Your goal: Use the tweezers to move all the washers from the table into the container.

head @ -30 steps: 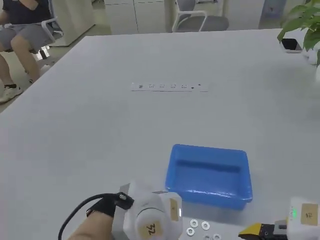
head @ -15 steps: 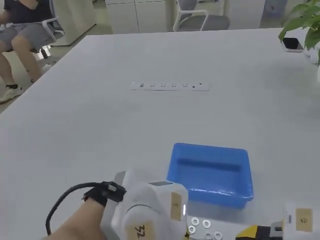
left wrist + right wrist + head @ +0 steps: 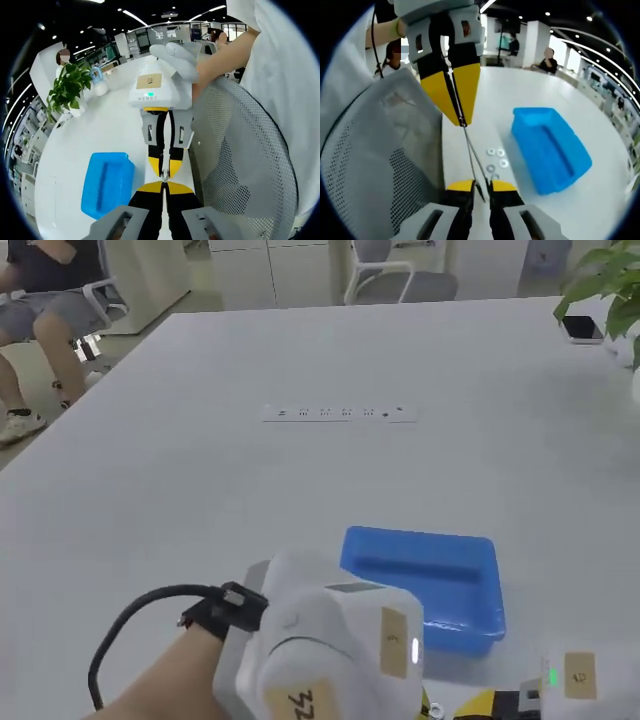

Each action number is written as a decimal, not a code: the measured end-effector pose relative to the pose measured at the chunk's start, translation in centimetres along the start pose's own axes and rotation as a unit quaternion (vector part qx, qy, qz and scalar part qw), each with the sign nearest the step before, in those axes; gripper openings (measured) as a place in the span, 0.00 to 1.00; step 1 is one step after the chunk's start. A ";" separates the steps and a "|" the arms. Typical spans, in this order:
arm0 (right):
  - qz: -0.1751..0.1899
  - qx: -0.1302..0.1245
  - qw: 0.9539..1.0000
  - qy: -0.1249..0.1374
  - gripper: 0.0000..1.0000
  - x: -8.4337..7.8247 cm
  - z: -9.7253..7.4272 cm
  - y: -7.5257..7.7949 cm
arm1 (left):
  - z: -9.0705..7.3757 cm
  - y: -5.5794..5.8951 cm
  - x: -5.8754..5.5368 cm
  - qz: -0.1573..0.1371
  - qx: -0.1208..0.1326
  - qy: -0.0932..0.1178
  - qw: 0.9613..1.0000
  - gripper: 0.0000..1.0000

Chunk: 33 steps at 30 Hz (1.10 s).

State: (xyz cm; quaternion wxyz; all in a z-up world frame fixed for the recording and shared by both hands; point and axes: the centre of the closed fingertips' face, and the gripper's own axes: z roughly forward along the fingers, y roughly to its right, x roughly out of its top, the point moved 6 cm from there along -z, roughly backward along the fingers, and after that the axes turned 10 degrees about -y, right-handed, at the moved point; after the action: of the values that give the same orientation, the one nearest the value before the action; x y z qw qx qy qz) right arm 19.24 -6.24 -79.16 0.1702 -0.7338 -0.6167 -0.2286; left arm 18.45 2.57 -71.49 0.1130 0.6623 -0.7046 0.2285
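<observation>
The washers (image 3: pixel 491 151) lie on the table just ahead and right of my right claw (image 3: pixel 481 192), beside the blue container (image 3: pixel 550 150). The tweezers (image 3: pixel 469 150) run straight from my left claw (image 3: pixel 459 119), which clamps them, into my right jaws, which are narrow; whether these grip, I cannot tell.

Bright, even overhead light; soft shadows on the table (image 3: pixel 200 490). Gripper views bend at their edges; ceiling lights (image 3: pixel 135 17) glare at twelve o'clock.

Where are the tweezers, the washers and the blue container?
tweezers (image 3: pixel 471 157), right gripper view, middle of the thin legs.
washers (image 3: pixel 491 151), right gripper view, one washer of the cluster.
container (image 3: pixel 527 145), right gripper view, long side wall.
</observation>
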 end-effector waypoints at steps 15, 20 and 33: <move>0.003 0.013 0.999 0.050 0.07 3.0 0.8 0.6 | -2.0 -0.9 0.1 -0.006 0.005 0.001 1.000 0.00; 0.003 0.024 0.998 0.056 0.07 3.4 1.4 0.7 | -1.9 -1.1 -0.1 -0.007 0.000 -0.008 1.000 0.00; 0.028 0.033 0.997 0.060 0.08 3.0 1.8 0.9 | -1.4 -2.0 -0.2 -0.018 -0.023 -0.015 0.999 0.00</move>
State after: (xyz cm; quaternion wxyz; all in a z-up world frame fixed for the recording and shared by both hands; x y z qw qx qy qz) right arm 20.78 -2.98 -79.03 0.2378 -0.7298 -0.5914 -0.2472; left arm 20.26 3.34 -70.04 0.1222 0.6756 -0.6989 0.2002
